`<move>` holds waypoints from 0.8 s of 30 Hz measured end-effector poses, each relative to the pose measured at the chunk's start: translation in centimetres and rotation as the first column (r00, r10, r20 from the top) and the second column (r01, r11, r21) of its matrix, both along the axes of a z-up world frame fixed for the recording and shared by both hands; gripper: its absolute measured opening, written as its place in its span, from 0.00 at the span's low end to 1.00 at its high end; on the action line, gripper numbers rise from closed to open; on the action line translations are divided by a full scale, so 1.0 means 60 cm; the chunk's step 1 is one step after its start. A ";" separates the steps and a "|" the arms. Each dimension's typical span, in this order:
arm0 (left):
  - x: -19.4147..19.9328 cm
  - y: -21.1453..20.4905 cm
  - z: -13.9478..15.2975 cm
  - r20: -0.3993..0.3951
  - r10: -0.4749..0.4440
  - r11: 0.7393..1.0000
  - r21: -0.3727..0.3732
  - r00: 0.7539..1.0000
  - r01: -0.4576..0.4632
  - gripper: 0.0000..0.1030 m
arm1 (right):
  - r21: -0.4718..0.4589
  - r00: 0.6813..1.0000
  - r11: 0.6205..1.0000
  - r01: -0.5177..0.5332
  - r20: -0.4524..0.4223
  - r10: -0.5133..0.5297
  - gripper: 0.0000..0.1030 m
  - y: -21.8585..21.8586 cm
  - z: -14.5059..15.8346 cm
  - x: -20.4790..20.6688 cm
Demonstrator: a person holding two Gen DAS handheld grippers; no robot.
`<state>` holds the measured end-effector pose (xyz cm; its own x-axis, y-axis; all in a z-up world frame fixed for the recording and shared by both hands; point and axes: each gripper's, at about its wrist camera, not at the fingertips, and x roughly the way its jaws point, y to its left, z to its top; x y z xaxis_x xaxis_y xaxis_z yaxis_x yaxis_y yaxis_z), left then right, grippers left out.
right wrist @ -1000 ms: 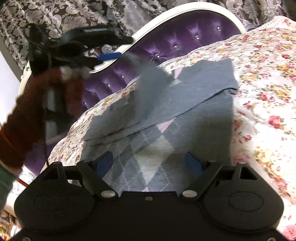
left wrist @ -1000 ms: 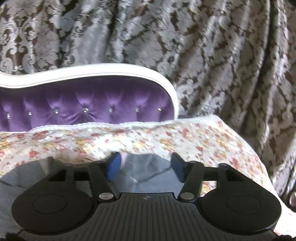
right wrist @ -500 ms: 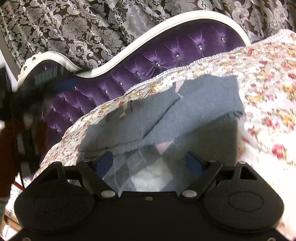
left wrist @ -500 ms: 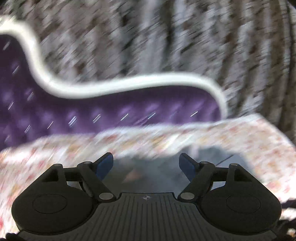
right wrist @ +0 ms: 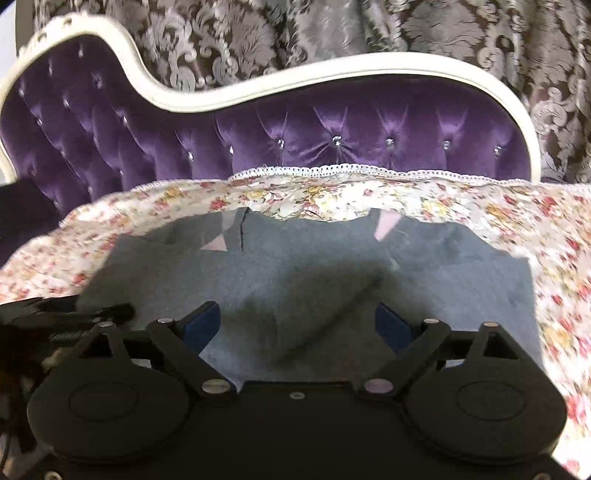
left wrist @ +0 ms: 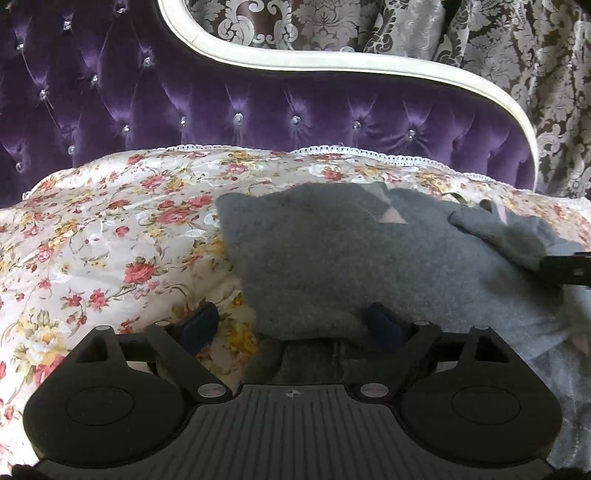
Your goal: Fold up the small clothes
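Observation:
A small grey knitted sweater [left wrist: 332, 258] with pink argyle patches lies on the floral bedspread [left wrist: 110, 240], its sleeves folded in over the body. My left gripper [left wrist: 295, 328] is open and empty, low at the sweater's left near edge; the cloth's edge lies between its blue pads. In the right wrist view the same sweater [right wrist: 314, 280] lies flat ahead. My right gripper [right wrist: 299, 325] is open and empty, just above the sweater's near side. The left gripper's black body [right wrist: 55, 314] shows at the left edge.
A purple tufted headboard [left wrist: 258, 103] with a white frame stands behind the bed. Patterned brown-and-silver curtains [right wrist: 332, 29] hang behind it. The bedspread falls away at the right edge [right wrist: 565, 295].
My left gripper let go of the sleeve, swung down and left, and now sits low at the sweater's edge. The sleeve now lies folded on the body. My right gripper turned to face the headboard.

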<state>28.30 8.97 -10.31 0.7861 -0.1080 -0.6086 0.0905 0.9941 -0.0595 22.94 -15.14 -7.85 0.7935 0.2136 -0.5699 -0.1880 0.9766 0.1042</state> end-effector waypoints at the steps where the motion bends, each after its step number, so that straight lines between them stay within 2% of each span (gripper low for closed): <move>1: 0.002 0.001 0.001 -0.002 0.000 1.000 -0.006 1.000 0.000 0.87 | -0.021 1.000 1.000 0.003 -0.008 -0.003 0.90 0.009 -0.004 0.011; 6: 0.001 -0.001 -0.002 -0.002 0.000 1.000 -0.011 1.000 0.000 0.88 | -0.184 0.997 0.982 0.050 -0.045 -0.060 0.89 0.033 -0.041 0.057; 8: 0.003 -0.001 -0.005 -0.001 0.001 1.000 -0.014 1.000 -0.001 0.88 | -0.210 0.996 0.975 0.071 -0.041 -0.081 0.89 0.022 -0.047 0.063; 11: 0.001 0.001 -0.006 0.004 0.002 1.000 -0.022 1.000 -0.002 0.88 | -0.240 0.985 0.957 0.165 -0.003 -0.170 0.88 -0.023 -0.034 0.059; 16: -0.001 0.001 -0.007 0.007 0.005 1.000 -0.026 1.000 -0.005 0.88 | -0.159 0.957 0.947 0.279 -0.033 -0.288 0.89 -0.142 -0.024 0.031; 20: -0.001 0.001 -0.006 0.008 0.006 1.000 -0.025 1.000 -0.006 0.88 | -0.127 0.930 0.926 0.355 -0.050 -0.363 0.89 -0.204 -0.021 0.011; 24: -0.003 0.000 -0.005 0.011 0.009 1.000 -0.027 1.000 -0.009 0.88 | -0.016 0.917 0.918 0.397 -0.038 -0.397 0.88 -0.246 -0.010 -0.001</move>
